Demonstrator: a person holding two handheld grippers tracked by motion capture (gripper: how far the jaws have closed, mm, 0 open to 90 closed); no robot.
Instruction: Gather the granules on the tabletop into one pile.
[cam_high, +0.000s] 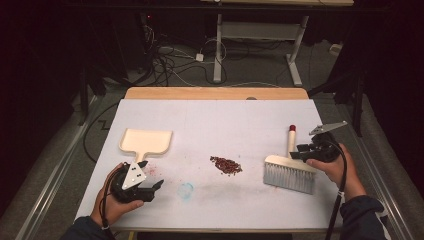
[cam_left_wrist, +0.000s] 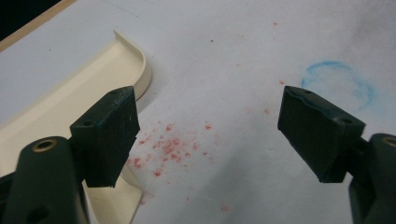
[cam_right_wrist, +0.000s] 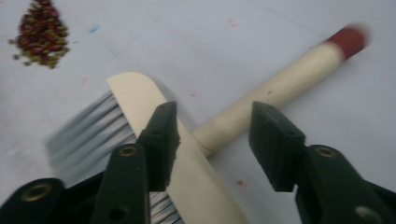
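The right gripper had its jaws spread around the brush, where handle met head, not pinching it. The brush lay flat at the right of the high view, its long handle pointing up the frame, red tip on top, bristles down. Left of it sat the beans, then the dustpan. The left gripper stood wide apart, holding nothing.

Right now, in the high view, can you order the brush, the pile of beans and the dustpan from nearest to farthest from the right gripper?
From the right gripper:
1. Brush, right beside it, at the table's right.
2. Pile of beans, mid-table.
3. Dustpan, far left, by the left gripper.
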